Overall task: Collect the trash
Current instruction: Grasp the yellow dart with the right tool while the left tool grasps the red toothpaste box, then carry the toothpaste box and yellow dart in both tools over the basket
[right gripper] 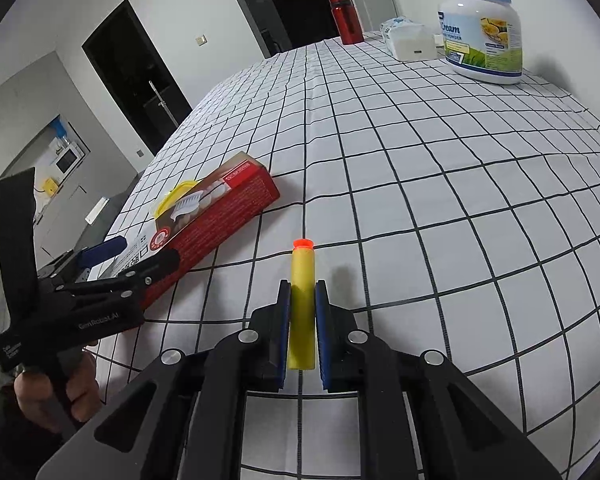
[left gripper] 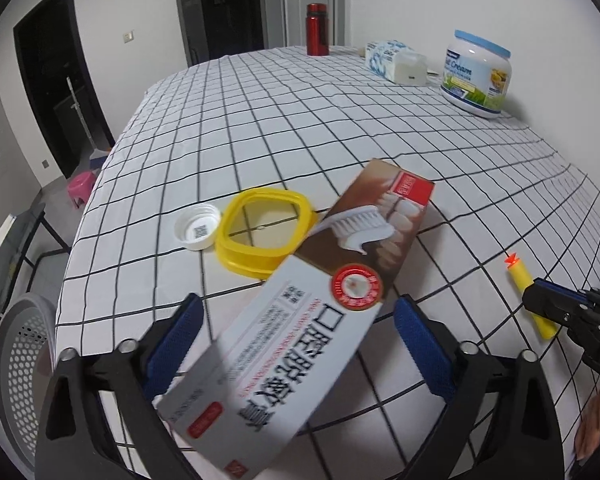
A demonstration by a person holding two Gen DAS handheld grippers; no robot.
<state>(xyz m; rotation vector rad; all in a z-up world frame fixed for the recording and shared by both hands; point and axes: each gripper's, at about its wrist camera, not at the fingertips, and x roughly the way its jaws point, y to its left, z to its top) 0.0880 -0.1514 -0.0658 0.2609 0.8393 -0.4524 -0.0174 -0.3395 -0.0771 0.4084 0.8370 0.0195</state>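
Note:
A long toothpaste box lies between the fingers of my left gripper, whose jaws stand wide on either side of it without clearly pressing it. The box's far end rests on a yellow lid; a white bottle cap lies to its left. My right gripper is shut on a yellow foam dart with an orange tip, lying on the checked tablecloth. The box and left gripper show at left in the right wrist view; the dart shows at right in the left wrist view.
A red flask, a tissue pack and a large milk powder jar stand at the far side of the table. A perforated grey basket sits beyond the table's left edge.

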